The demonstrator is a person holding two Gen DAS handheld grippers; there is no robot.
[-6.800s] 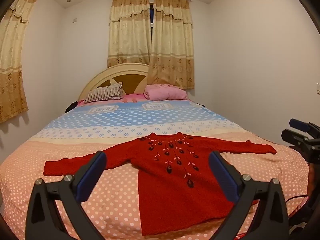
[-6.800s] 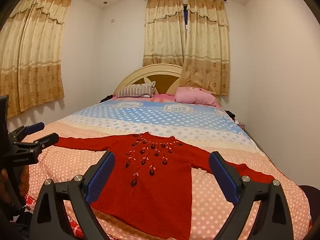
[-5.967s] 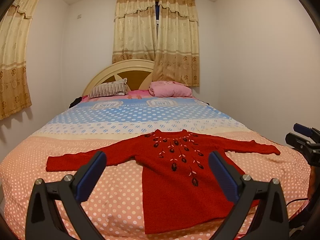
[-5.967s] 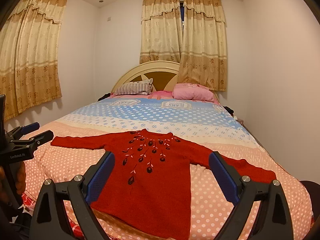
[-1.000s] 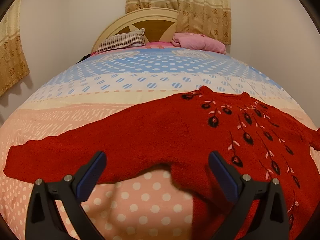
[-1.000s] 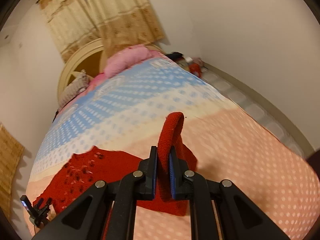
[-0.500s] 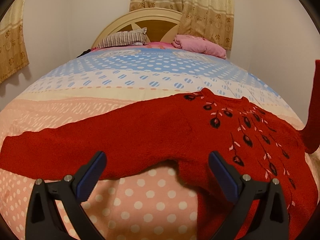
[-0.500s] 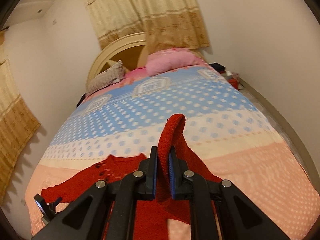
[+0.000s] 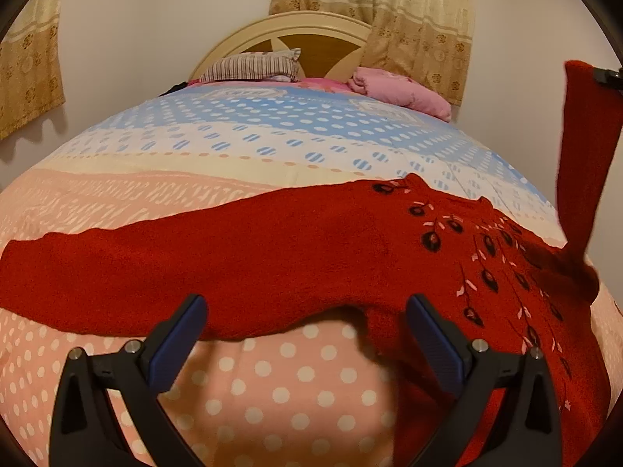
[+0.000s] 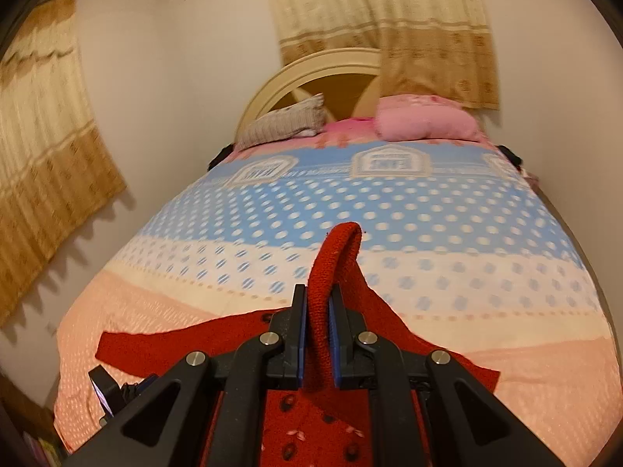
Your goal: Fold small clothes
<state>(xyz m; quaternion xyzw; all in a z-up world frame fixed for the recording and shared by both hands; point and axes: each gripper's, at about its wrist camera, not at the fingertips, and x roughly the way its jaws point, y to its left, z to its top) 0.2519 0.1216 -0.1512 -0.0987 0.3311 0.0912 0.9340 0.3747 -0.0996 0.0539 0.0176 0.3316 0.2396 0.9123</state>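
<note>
A red knitted sweater [image 9: 272, 249] with dark embroidered leaves lies face up on the bed; it also shows in the right wrist view [image 10: 163, 342]. My right gripper [image 10: 317, 334] is shut on the cuff of its right sleeve [image 10: 335, 257] and holds it lifted above the sweater's body. In the left wrist view that raised sleeve [image 9: 584, 148] hangs at the far right. My left gripper [image 9: 307, 330] is open and empty, low over the bed by the left sleeve's lower edge near the armpit. The left sleeve lies stretched out flat to the left.
The bed [image 9: 272, 140] has a pink and blue polka-dot cover. A striped pillow [image 9: 253, 64] and a pink pillow [image 9: 397, 89] lie by the wooden headboard [image 9: 311, 39]. Walls and curtains stand close on both sides. The left gripper shows at lower left in the right wrist view [image 10: 113, 389].
My right gripper has carried the held sleeve further left and inward over the sweater's body. My left gripper has moved slightly closer to the left sleeve and stays open.
</note>
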